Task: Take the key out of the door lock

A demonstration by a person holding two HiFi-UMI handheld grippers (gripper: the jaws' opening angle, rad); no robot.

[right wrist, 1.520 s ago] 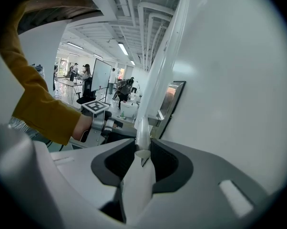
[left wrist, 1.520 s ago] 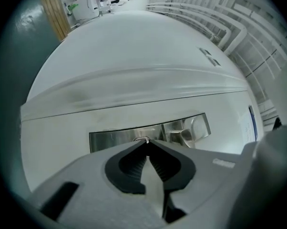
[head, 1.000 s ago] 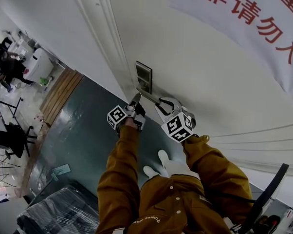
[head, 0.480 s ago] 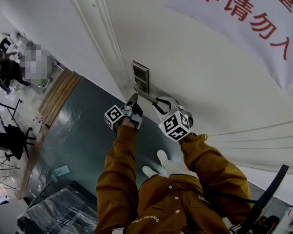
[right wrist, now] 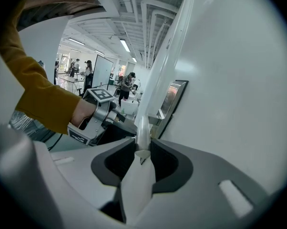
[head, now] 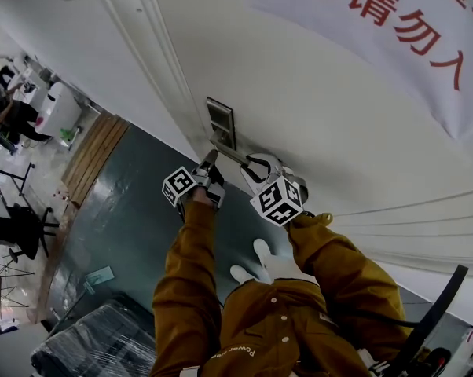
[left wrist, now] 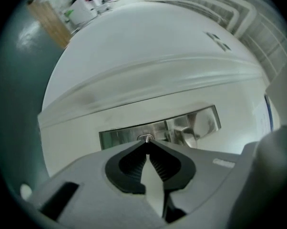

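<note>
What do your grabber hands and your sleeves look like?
The left gripper and right gripper are smooth grey shells with black ribbed pads inside. Each carries a white cube printed with black square markers. The sleeves are mustard-brown jacket cloth.

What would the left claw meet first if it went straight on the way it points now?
The left claw pinches what looks like the key; straight on comes the steel lock plate just behind, though depth is unclear.
</note>
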